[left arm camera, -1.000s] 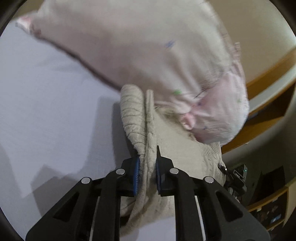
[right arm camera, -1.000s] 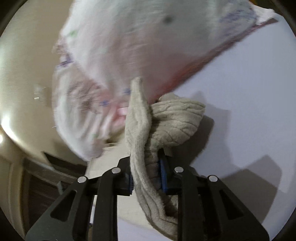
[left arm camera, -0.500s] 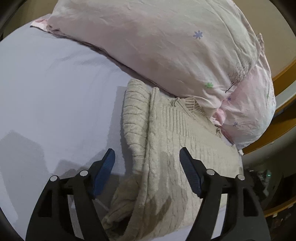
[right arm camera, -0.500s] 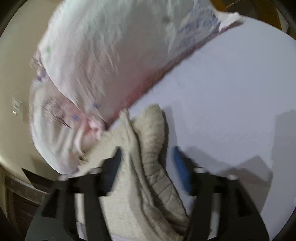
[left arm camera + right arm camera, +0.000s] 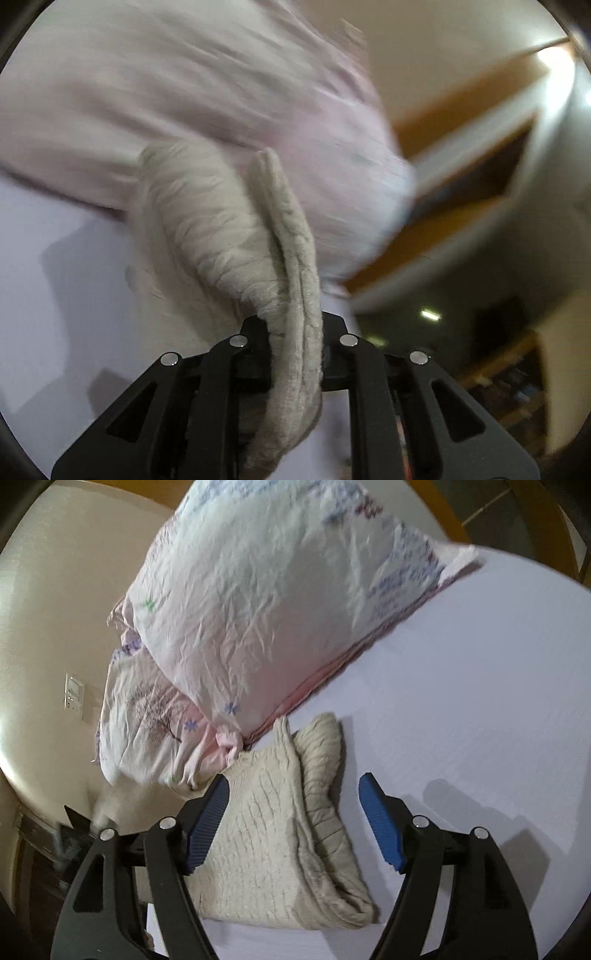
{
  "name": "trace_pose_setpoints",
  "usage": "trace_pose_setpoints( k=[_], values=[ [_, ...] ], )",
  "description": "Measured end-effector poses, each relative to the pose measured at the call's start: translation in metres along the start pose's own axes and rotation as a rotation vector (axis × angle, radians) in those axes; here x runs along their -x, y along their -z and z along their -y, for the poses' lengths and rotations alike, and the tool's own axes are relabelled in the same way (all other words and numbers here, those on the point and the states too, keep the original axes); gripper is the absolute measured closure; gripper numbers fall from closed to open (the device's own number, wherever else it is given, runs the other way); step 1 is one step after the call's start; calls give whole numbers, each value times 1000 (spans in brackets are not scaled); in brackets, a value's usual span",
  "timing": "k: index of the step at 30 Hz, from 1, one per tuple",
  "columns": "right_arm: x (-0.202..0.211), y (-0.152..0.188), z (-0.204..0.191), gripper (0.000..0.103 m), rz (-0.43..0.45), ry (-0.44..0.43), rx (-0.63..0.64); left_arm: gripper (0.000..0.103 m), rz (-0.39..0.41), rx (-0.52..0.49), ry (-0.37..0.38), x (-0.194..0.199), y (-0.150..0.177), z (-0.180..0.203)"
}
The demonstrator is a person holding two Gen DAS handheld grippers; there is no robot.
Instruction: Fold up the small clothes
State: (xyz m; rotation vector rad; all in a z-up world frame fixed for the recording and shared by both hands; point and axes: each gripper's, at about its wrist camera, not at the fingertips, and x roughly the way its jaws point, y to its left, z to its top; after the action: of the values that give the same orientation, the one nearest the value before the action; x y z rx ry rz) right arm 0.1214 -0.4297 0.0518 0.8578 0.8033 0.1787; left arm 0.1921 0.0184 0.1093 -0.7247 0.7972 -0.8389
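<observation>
Left tool (image 5: 293, 326): closed on a bunched fold of the beige knit sweater (image 5: 229, 236), lifted; view blurred. Right tool (image 5: 293, 823): wide open, blue pads (image 5: 380, 825) either side of the sweater (image 5: 273, 830), not touching it. Sweater lies folded on the white bed sheet (image 5: 480, 701), far edge against a pink floral pillow (image 5: 258, 609). Wall switch (image 5: 74, 698) at far left.

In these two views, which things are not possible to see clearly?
- Left wrist view: motion blur smears the pillow; its print is unreadable.
- Left wrist view: the sweater covers the pads of the left gripper.
- Right wrist view: one finger of the right gripper hides the sweater's near corner.
</observation>
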Motion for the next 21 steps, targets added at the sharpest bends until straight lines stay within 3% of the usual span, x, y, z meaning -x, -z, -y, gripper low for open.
trace_pose_setpoints(
  k=[2,5,7,8,10,11,12,13,16,19,21],
  values=[
    [4,-2,6,29,6,4,-22,77,-135,40,138,-64,9,17],
    [1,-6,15,28,-25,22,-51,76,-346,174,253,-138,29,17],
    [3,-7,22,22,-63,18,-62,76,-352,152,287,-136,34,19],
    [5,-8,24,16,-78,8,-59,75,-301,68,250,-119,32,23],
    [5,-12,26,12,-118,-18,-50,62,-197,-35,150,-87,26,23],
    [3,-13,26,12,-139,-37,-50,43,-131,-75,40,-67,21,18],
    [-4,-16,25,11,-181,-66,-55,33,-93,-93,-51,-56,20,13],
    [-11,-17,24,11,-214,-80,-57,33,-75,-107,-129,-49,20,7],
    [-34,-18,17,11,-291,-59,-33,33,-153,-86,-285,-51,27,-21],
    [-53,-14,12,12,-337,-44,-13,33,-246,-106,-364,-70,47,-36],
    [-64,-12,9,18,-348,-23,7,26,-275,-147,-418,-81,56,-35]
  ],
)
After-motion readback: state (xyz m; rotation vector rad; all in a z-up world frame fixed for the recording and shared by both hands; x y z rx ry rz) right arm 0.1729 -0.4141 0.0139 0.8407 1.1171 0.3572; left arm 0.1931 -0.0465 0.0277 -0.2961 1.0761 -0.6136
